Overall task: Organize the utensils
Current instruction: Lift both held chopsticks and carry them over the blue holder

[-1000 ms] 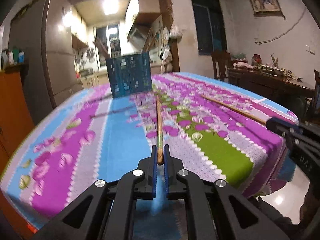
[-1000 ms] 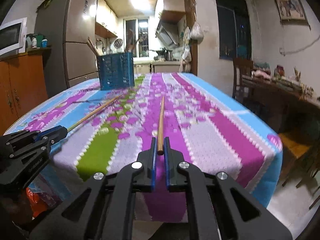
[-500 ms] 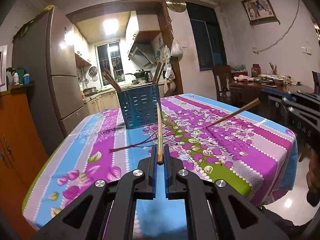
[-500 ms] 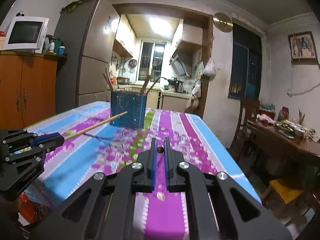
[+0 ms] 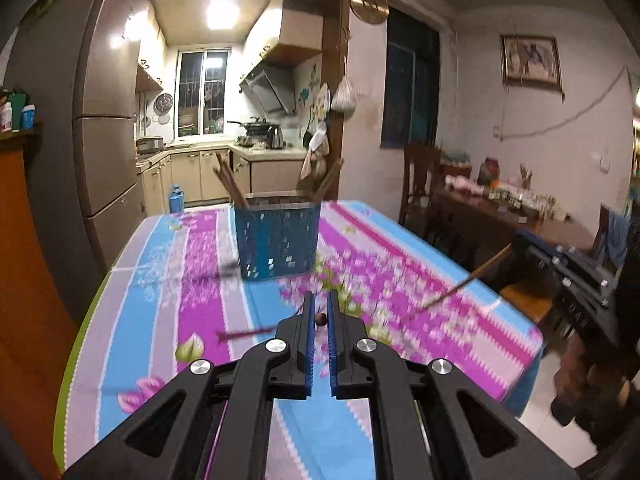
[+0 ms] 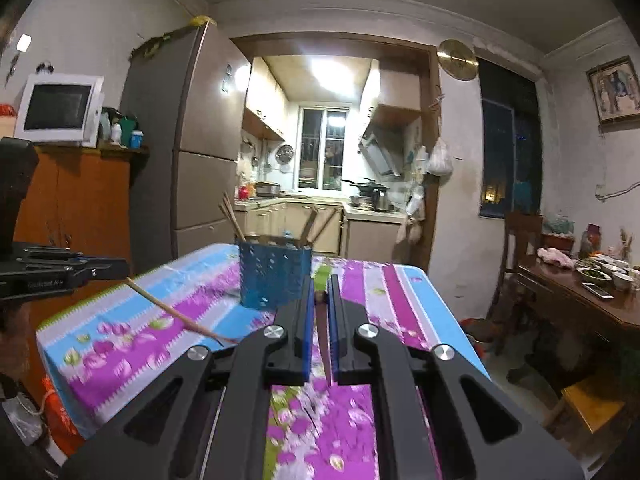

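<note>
A blue perforated utensil holder (image 5: 278, 240) (image 6: 274, 280) stands upright on the flowered tablecloth (image 5: 168, 280) with several chopsticks leaning in it. My left gripper (image 5: 319, 304) is shut on a wooden chopstick (image 5: 320, 319), seen end-on between the pads, in the air before the holder. My right gripper (image 6: 321, 284) is shut on a second chopstick (image 6: 320, 297), also pointing at the holder. In the left wrist view the right gripper (image 5: 518, 244) appears at the right, its chopstick (image 5: 456, 290) slanting down-left. In the right wrist view the left gripper (image 6: 120, 270) appears at the left, with its chopstick (image 6: 176, 312).
A tall fridge (image 6: 200, 152) and an orange cabinet (image 6: 80, 208) stand left of the table. To the right are a dark wooden side table (image 6: 580, 300) with dishes, a chair (image 5: 420, 176) and a yellow stool (image 6: 592, 404). The kitchen doorway lies behind the holder.
Both grippers have risen, lifting their chopsticks off the tablecloth. The chopsticks, first seen lengthwise, now show almost end-on. The holder looks closer and lower in both views.
</note>
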Tool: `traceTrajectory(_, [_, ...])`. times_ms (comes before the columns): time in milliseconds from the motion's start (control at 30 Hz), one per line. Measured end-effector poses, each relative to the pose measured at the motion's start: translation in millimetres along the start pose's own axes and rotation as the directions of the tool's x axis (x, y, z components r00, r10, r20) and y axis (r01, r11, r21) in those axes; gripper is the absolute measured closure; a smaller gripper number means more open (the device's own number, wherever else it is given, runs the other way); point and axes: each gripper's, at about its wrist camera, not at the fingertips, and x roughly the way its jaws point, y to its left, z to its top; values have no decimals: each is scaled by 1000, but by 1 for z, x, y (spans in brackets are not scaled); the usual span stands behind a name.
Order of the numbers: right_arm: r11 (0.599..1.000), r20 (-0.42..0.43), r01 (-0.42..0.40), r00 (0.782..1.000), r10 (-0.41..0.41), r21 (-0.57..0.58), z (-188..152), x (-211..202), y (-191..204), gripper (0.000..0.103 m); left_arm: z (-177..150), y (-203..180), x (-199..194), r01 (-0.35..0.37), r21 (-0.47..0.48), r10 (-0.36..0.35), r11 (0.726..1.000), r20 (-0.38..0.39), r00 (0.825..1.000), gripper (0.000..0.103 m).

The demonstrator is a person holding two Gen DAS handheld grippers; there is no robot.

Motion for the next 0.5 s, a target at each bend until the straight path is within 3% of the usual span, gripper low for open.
traceTrajectory(200, [996,-41,-88,995,89,32,33,28,-3,98,35,12,5,55,-42,-53,998,39,998,96])
traceTrajectory(500, [981,-166,-163,970,179,104,61,72,-1,98,70,12,14,66,-17,-65,998,53,996,96])
